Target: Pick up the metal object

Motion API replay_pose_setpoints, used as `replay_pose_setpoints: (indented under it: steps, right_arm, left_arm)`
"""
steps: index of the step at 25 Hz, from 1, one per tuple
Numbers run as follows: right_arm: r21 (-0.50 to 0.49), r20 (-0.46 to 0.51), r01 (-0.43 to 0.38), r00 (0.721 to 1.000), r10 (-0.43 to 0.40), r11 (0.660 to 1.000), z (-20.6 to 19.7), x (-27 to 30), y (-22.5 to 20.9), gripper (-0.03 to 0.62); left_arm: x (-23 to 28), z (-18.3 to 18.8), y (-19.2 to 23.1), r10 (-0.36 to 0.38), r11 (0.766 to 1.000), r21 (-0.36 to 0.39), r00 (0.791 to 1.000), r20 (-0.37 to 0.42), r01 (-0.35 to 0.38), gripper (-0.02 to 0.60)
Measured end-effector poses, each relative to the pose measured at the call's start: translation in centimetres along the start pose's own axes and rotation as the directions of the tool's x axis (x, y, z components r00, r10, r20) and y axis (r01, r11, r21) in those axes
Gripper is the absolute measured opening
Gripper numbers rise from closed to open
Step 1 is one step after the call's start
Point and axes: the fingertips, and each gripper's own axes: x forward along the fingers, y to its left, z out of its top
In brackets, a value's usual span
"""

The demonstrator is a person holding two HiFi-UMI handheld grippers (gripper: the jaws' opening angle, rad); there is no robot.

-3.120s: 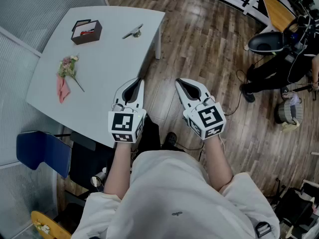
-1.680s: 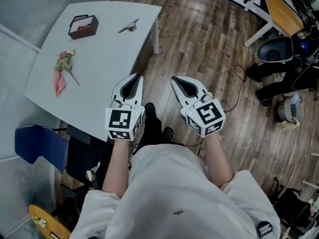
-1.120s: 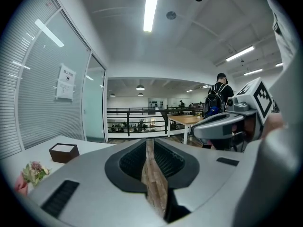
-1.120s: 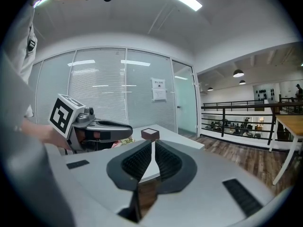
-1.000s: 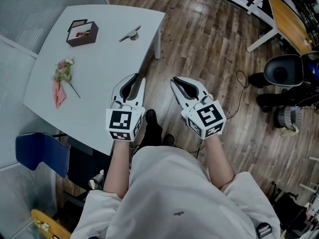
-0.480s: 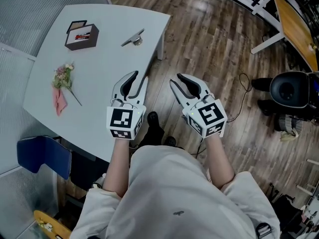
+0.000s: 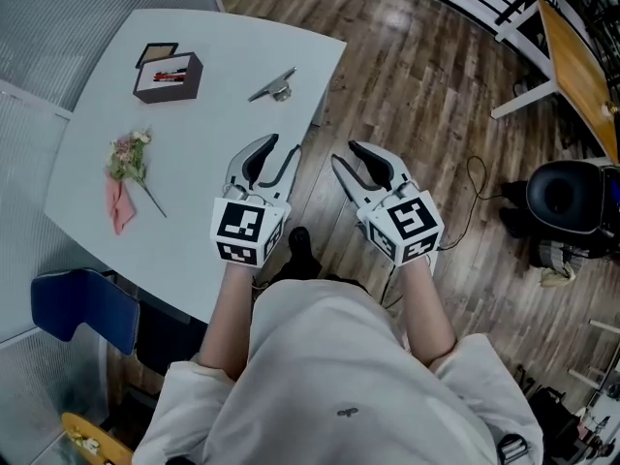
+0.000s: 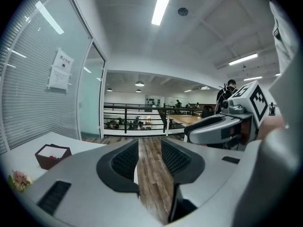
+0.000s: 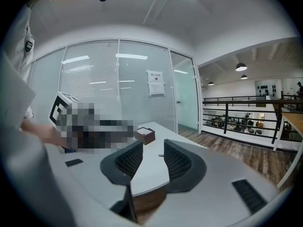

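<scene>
The metal object (image 7: 274, 87), a small grey clamp-like piece, lies near the far right edge of the white table (image 7: 203, 172). My left gripper (image 7: 279, 146) hovers over the table's right edge, well short of the object. Its jaws have just been opening and nothing is between them. My right gripper (image 7: 349, 155) hangs over the wood floor beside the table; its jaws have also just been opening and hold nothing. In the right gripper view, past that gripper (image 9: 152, 150), a tiny grey speck on the table (image 9: 151, 174) may be the object. In the left gripper view the left gripper (image 8: 150, 148) points past the table's edge.
A brown open box (image 7: 167, 74) stands at the table's far side, and a flower with a pink wrap (image 7: 129, 168) lies to the left. A blue chair (image 7: 82, 303) is at the near left. A black office chair (image 7: 567, 197) and a wooden desk (image 7: 581, 66) stand right.
Both grippers' jaws have gone from nearly shut to wide apart. Both hands have moved forward, and the table and metal object sit a little lower and further right in the head view.
</scene>
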Motion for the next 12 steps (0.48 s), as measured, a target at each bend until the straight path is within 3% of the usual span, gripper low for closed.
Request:
replay_pose_setpoints:
  steps: [12]
  right_arm:
    - [-0.003, -0.034, 0.011, 0.999, -0.012, 1.000, 0.0, 4.0, 0.5, 0.164]
  left_arm:
    - [1.1, -0.8, 3.6, -0.033, 0.999, -0.008, 0.999, -0.007, 0.033, 0.156]
